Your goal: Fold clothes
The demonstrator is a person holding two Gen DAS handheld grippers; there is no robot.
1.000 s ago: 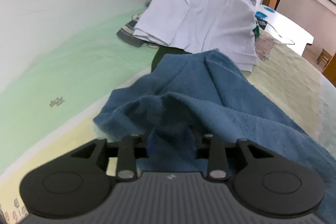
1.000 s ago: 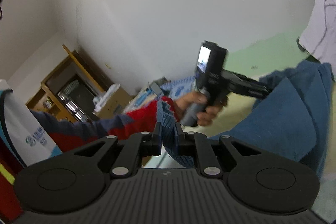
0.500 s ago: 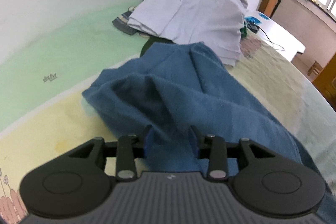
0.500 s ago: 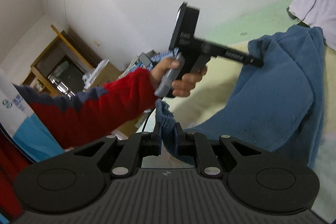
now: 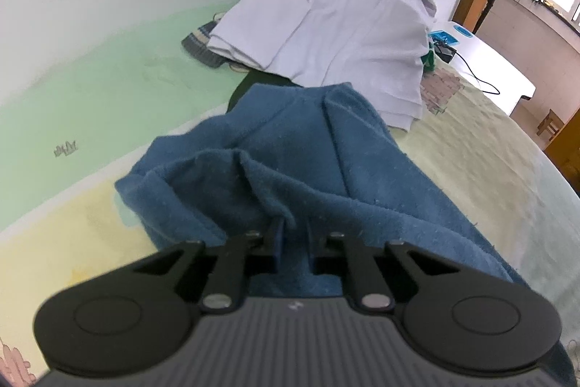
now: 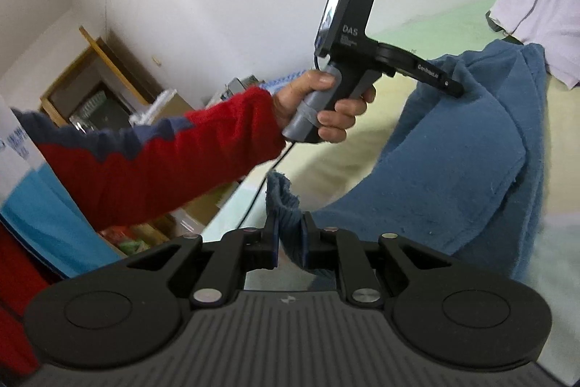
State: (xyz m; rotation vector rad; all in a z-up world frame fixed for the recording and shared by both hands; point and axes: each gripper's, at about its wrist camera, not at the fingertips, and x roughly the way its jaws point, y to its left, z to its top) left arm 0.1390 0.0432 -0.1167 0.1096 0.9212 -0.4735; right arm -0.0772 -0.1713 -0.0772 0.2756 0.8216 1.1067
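Lying crumpled on the bed (image 5: 90,104), the blue garment (image 5: 326,162) was pinched by both: left gripper (image 5: 293,234) closing on a fold; right gripper (image 6: 290,234) clamping its ribbed hem; white clothes (image 5: 326,24) heaped just behind.

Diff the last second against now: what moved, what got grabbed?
The left tool went from jaws spread around a bunch of the blue garment to closing on a fold of it. In the right wrist view it slid toward the garment's upper edge, and the whole scene sits higher in the picture. Unchanged: the right tool stays clamped on the ribbed hem; the white clothes pile stays put.
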